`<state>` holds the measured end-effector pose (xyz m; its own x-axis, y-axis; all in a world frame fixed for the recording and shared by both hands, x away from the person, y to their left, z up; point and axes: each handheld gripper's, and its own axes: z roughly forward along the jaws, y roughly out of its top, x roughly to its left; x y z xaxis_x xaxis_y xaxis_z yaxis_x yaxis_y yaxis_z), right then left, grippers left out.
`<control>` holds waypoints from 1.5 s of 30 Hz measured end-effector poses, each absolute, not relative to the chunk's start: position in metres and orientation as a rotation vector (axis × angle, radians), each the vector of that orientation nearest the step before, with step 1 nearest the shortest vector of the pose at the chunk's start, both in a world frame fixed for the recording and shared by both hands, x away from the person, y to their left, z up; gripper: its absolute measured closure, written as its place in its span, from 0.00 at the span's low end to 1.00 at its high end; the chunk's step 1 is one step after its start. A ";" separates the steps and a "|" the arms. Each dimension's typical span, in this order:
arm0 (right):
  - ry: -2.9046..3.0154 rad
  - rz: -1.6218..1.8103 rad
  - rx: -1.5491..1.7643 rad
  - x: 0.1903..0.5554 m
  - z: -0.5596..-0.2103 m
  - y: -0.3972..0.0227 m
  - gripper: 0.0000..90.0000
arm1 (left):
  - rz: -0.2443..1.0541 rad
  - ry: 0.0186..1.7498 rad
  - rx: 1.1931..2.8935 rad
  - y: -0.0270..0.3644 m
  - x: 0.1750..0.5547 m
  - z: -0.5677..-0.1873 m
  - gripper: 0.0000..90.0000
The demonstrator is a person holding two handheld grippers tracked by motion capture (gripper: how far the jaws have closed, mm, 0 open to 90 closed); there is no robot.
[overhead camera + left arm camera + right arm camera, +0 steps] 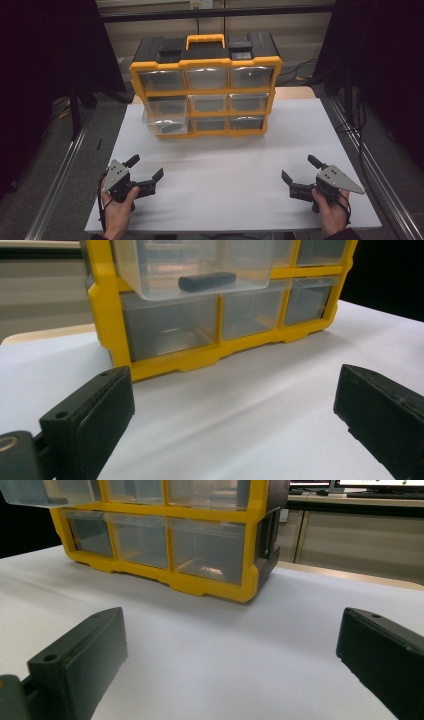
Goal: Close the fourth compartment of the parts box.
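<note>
My high view looks forward and down from above the near edge of the white table (225, 200), with the yellow-framed plastic drawer cabinet (206, 90) well ahead at the far side. My left gripper view sits low, near the cabinet's (220, 347) front left corner, facing up at it. My right gripper view, equally low, faces its (210, 587) front right corner; all three share the cabinet front.

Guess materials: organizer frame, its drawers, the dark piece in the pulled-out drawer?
Frame: likely moulded plastic, yellow, semi-gloss, with rounded moulded edges. Drawers: clear plastic, glossy; you see through the walls. Dark piece: matte black bar, possibly rubber or plastic; cannot tell which.
</note>
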<state>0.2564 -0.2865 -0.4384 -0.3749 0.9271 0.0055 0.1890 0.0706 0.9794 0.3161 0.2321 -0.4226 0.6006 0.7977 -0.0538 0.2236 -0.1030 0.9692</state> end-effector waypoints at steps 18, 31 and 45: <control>1.664 1.363 1.111 0.255 -0.438 -0.287 0.00 | 0.515 0.714 1.700 0.213 0.324 -0.411 0.07; 1.664 1.361 1.112 0.255 -0.438 -0.287 0.00 | 0.529 0.646 1.684 0.195 0.330 -0.399 0.04; 1.670 1.356 1.112 0.256 -0.438 -0.287 0.00 | 0.526 0.607 1.694 0.174 0.342 -0.399 0.08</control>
